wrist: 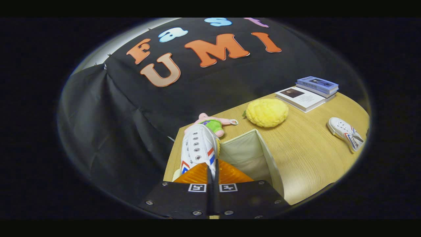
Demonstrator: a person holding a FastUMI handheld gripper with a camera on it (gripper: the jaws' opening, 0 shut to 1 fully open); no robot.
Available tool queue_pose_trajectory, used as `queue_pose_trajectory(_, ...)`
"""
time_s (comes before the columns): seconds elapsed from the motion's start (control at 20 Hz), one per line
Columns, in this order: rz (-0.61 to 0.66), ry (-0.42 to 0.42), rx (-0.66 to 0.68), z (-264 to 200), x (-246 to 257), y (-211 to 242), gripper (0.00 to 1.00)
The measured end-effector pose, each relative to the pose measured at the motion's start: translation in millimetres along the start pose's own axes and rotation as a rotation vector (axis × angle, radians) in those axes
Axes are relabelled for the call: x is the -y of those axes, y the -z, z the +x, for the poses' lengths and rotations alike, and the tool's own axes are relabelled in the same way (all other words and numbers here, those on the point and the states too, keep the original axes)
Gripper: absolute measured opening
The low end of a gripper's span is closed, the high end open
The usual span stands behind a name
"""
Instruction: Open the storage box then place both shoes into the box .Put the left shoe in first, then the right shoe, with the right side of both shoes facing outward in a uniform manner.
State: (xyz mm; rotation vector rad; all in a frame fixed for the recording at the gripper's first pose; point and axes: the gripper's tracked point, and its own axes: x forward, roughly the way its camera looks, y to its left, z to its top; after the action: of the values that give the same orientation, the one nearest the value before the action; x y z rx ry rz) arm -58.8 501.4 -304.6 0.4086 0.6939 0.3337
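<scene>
Gripping white sneaker (199,148) between my gripper (212,172) fingers, jaws clamped on it | sneaker held over open beige storage box (263,154) | second sneaker (345,133) lies well apart on wooden table (306,154), near the books (307,92)

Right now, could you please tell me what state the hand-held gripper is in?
Hand-held gripper: shut on the white shoe, held above the open storage box.
</scene>
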Motion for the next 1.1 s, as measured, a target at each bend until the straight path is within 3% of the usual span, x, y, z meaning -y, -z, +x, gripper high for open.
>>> queue_pose_trajectory(0.4,-0.043,-0.021,-0.07,-28,-6,40,0.0)
queue_pose_trajectory(0.6,-0.109,-0.067,-0.142,-23,-13,57,0.17)
queue_pose_trajectory(0.8,-0.175,-0.083,-0.096,-29,-13,34,0.98)
queue_pose_trajectory(1.1,-0.232,-0.082,0.024,-46,9,-22,0.98)
